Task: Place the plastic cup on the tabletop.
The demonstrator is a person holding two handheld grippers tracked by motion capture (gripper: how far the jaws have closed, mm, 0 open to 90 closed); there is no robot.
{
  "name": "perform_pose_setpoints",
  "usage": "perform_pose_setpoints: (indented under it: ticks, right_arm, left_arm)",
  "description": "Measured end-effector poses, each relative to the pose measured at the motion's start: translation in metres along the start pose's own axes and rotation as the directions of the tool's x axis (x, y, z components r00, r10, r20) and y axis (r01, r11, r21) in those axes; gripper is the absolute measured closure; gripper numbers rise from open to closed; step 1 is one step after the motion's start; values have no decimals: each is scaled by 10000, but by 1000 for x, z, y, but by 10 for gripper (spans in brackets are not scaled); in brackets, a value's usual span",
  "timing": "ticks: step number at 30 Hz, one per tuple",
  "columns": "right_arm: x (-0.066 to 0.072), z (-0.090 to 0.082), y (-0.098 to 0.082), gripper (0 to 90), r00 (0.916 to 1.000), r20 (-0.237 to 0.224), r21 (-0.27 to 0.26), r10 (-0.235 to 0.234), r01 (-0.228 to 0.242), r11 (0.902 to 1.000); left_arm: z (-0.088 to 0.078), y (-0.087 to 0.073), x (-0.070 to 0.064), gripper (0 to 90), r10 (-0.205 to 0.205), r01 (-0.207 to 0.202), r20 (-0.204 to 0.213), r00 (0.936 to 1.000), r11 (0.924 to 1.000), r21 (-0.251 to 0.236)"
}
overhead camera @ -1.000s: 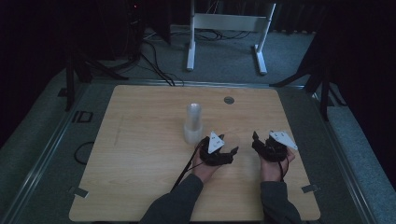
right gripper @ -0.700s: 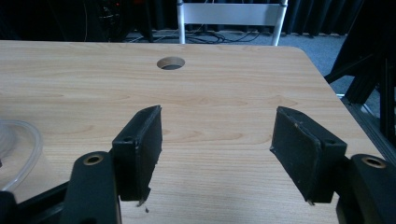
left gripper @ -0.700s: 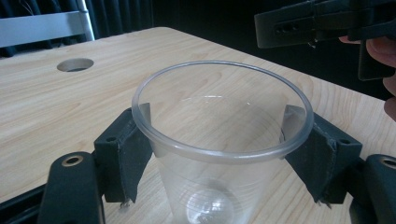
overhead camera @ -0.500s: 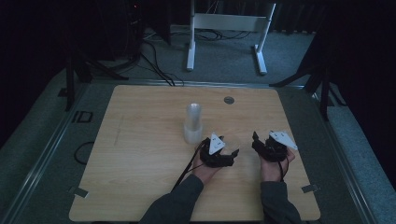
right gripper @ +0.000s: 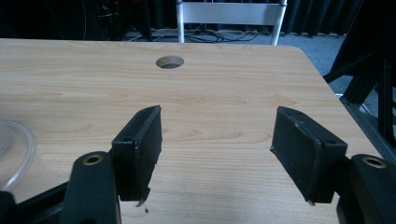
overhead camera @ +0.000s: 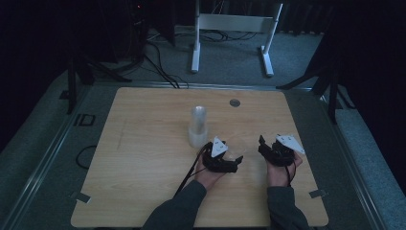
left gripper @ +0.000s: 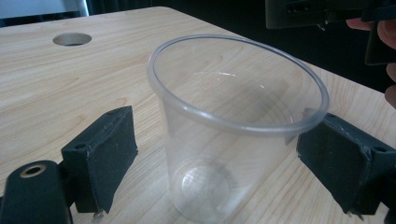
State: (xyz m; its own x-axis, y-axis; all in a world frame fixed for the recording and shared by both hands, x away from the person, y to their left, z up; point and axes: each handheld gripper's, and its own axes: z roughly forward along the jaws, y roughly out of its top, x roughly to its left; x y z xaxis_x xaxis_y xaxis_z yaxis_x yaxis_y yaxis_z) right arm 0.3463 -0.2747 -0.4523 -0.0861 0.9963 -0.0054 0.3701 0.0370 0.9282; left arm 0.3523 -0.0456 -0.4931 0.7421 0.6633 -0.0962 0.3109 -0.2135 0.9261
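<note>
Cup released between left jaws

While the left gripper (overhead camera: 234, 163) jaws have just been opening, the cup (left gripper: 233, 126) stands upright between them on the tabletop (overhead camera: 143, 158), untouched. Right gripper (overhead camera: 262, 143) sits just beside, jaws spread, empty. Stack (overhead camera: 197, 127) stands behind.

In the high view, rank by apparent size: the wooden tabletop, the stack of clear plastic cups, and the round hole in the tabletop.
1. Wooden tabletop
2. Stack of clear plastic cups
3. Round hole
</note>
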Motion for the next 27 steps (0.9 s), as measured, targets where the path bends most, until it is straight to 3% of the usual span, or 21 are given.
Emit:
perform_pose_setpoints:
  ticks: [27]
  right_arm:
    - [-2, 2, -1, 327, 10000, 18, 12, 45, -45, 10000]
  left_arm:
    - [-22, -13, 1, 131, -217, 217, 213, 9995, 9998, 12]
